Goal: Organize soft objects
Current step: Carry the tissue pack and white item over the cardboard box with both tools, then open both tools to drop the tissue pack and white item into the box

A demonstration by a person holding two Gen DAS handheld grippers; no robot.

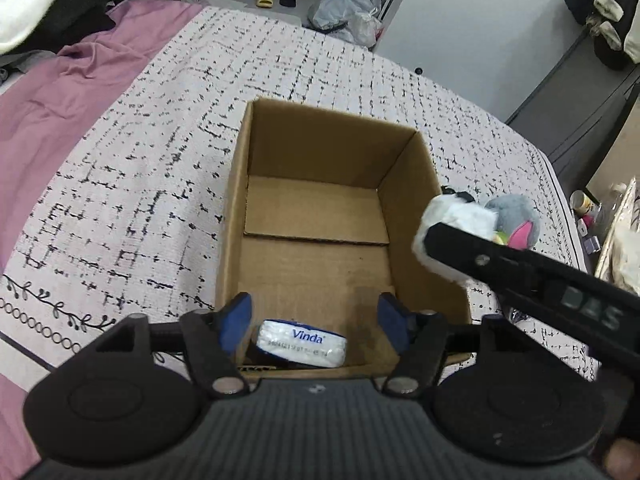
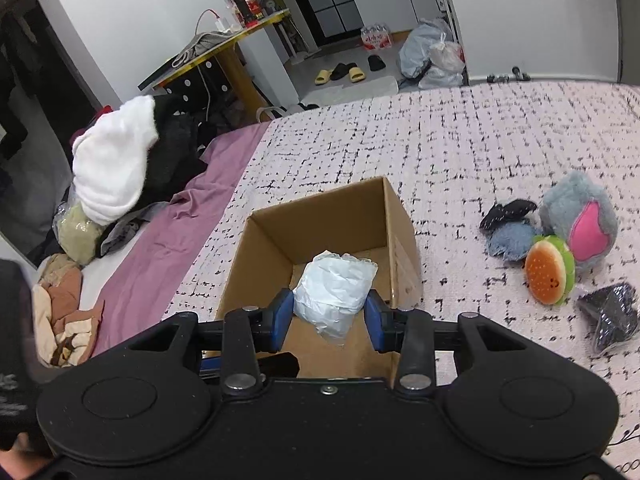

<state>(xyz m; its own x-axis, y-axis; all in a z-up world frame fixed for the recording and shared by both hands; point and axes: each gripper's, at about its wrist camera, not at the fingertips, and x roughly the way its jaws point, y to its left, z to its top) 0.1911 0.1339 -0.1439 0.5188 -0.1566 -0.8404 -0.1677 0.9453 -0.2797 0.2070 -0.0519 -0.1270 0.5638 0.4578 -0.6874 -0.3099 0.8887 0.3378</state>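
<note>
Jaws: right gripper (image 2: 329, 316) pinches a white tissue pack (image 2: 334, 292) above the cardboard box (image 2: 340, 216); left gripper (image 1: 314, 326) jaws spread, holding nothing.
Inside box: a Vinda tissue pack (image 1: 302, 342) lies at the near wall.
Right of box: grey plush (image 2: 580, 220) and burger toy (image 2: 548, 270) on the bed.
Handling: pack looks light, squashy, crinkly; grip across its middle.

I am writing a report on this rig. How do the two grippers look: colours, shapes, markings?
Both are alike. The left gripper and right gripper have matte black bodies, two round black discs, silver pivot screws and blue finger pads. The right gripper's side carries blurred white letters. No cables or sleeves show.
</note>
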